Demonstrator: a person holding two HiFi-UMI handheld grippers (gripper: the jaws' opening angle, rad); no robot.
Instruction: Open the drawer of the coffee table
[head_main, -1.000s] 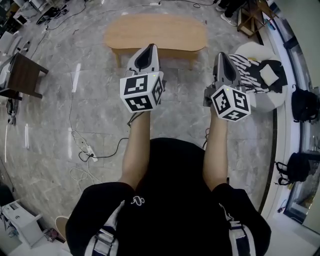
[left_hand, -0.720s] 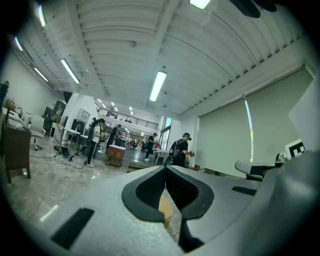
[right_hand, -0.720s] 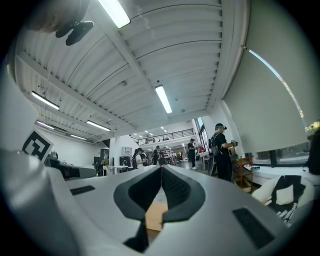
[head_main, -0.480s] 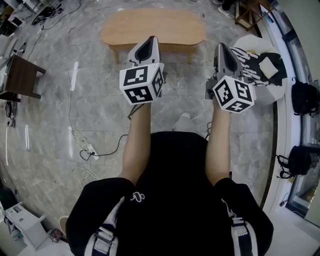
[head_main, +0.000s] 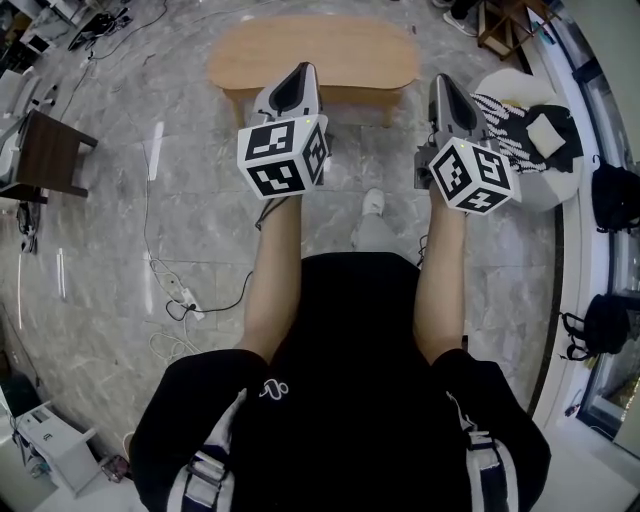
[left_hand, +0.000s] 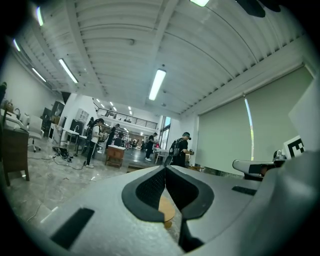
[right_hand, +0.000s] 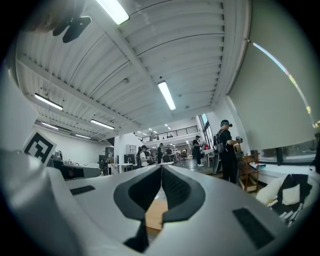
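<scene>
Facing table (head_main: 310, 55) toward floor's far edge, well apart from left gripper (head_main: 298, 80) and right gripper (head_main: 442, 90); drawer unseen. Fingers (left_hand: 150, 190) on both pressed together, empty. Likely risks: arriving shut, merely bumping the drawer front; catching a foot on cord (head_main: 183, 303) at left.

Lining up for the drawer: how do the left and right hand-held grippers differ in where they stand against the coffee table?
1. In the head view, the left hand-held gripper has its tip over the near edge of the coffee table. The right hand-held gripper points just past the table's right end.
2. The right one lies beside the white round seat, while the left has only bare floor beside it.

Both are shut, empty and pointing ahead.
</scene>
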